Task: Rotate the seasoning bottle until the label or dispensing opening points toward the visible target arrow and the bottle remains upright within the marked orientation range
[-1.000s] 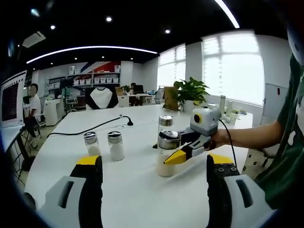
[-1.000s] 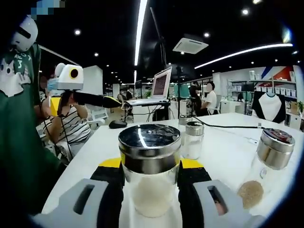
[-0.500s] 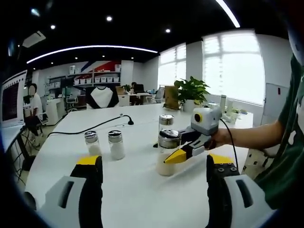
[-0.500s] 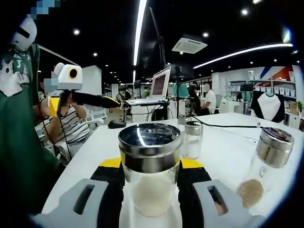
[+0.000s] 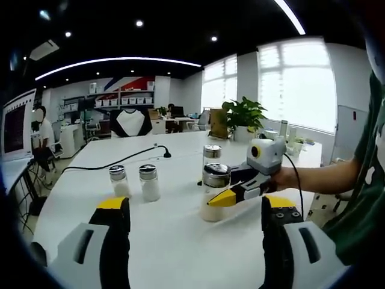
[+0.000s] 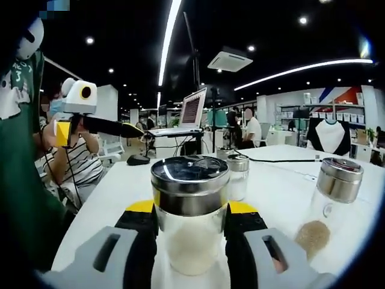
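The seasoning bottle [image 6: 189, 224], clear glass with a steel cap and white grains inside, stands upright on the white table [image 6: 277, 180]. My right gripper [image 6: 189, 212] is shut on it, with the black and yellow jaws pressing both sides of the glass. From the left gripper view the same bottle [image 5: 213, 192] stands mid-table with the right gripper [image 5: 231, 197] clamped on it from the right. My left gripper [image 5: 195, 206] is open and holds nothing, a short way in front of the bottle. It also appears raised in the air as the left gripper [image 6: 133, 129].
Two small white shakers [image 5: 133, 182] stand left of the bottle and a taller steel-capped jar [image 5: 211, 158] behind it. A jar of brown grains [image 6: 329, 201] stands at the right. A black cable [image 5: 120, 161] crosses the table. Laptop [image 6: 194, 109], mouse [image 6: 138, 159] and seated people lie beyond.
The right gripper, still shut on the bottle, has drifted slightly right in the left gripper view. The right gripper view has tilted a little. The left gripper has stayed open.
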